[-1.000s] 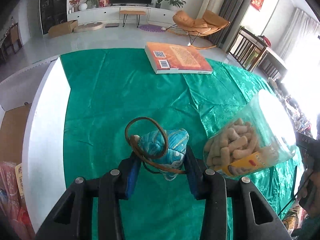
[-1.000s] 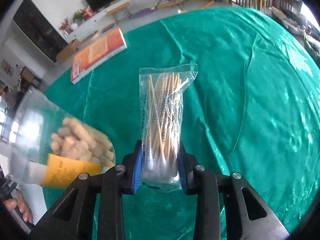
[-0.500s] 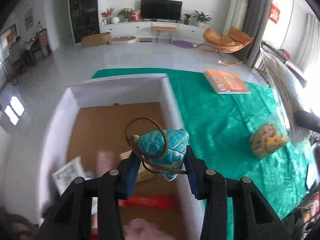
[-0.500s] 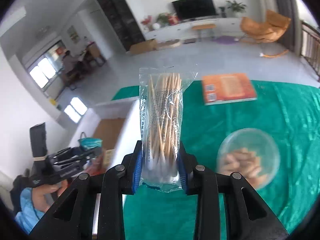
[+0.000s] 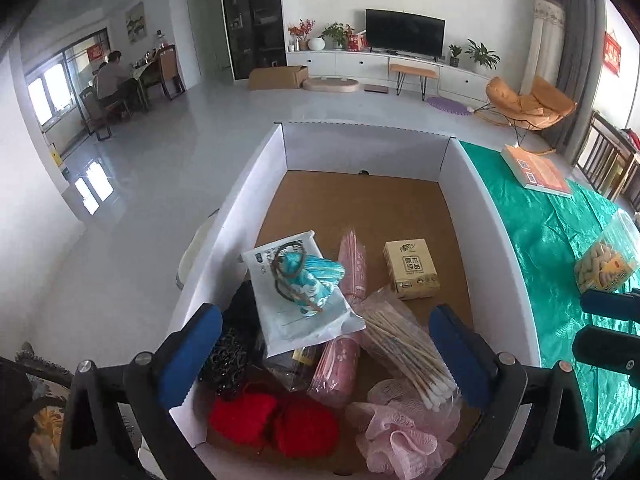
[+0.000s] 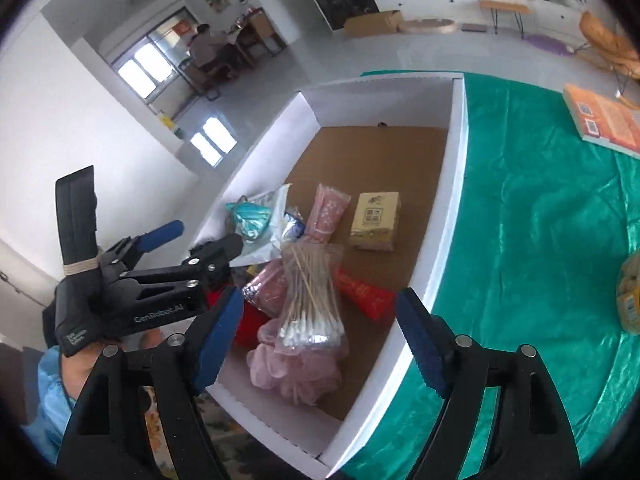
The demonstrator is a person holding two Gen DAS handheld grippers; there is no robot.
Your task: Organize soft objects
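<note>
Both the left gripper (image 5: pixel 324 354) and right gripper (image 6: pixel 320 344) stand released and empty above the white box (image 5: pixel 508 240). Risk: the teal pouch (image 5: pixel 310 280), perched on a wipes packet (image 5: pixel 296 300), may slide; lowered fingers could snag the cotton-swab bag (image 6: pixel 310 300).

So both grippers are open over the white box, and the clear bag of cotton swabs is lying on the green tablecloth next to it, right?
Not quite. The clear bag of cotton swabs lies inside the white cardboard box, on the pink mesh sponge, not on the green tablecloth. The right wrist view shows it. Both the left gripper and right gripper are open.
</note>
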